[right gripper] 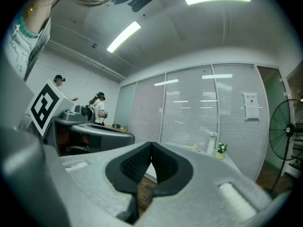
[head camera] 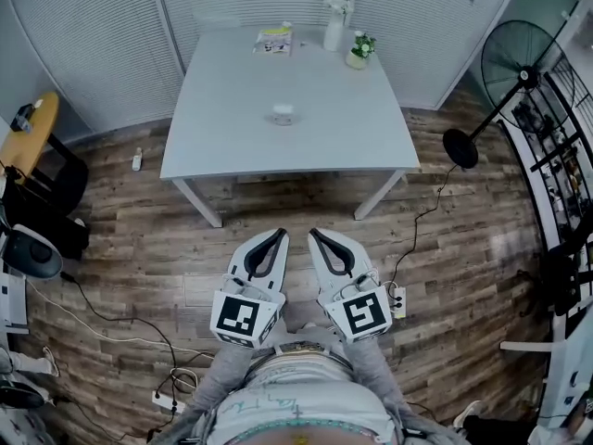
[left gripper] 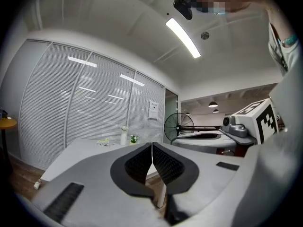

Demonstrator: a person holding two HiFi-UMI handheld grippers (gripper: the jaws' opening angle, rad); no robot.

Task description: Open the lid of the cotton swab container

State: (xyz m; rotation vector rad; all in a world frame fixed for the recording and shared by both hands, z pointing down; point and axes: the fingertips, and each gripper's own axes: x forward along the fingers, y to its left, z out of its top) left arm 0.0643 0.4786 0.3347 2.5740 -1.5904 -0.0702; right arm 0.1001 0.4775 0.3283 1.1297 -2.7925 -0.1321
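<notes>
The fingers (left gripper: 142,162) of the left gripper (head camera: 277,235) are pressed together, tip against tip, and nothing is between them. The right gripper (head camera: 316,234) has its fingers (right gripper: 163,161) closed in the same way and is also empty. Both grippers are side by side, close to the person's body (head camera: 296,406), above the wooden floor (head camera: 130,248) and well apart from the worktop (head camera: 222,128). The lower edge of the head view cuts off the body.

The cotton swab container (head camera: 283,114) stands near the middle of the worktop. It looks so small there that I cannot tell how its lid sits. In neither gripper view can I make it out.

Near the far edge of the worktop are a white vase (head camera: 334,31), a small plant (head camera: 359,50) and a flat packet (head camera: 273,41) whose print is not readable. A standing fan (head camera: 519,63) is to the right of the worktop.
</notes>
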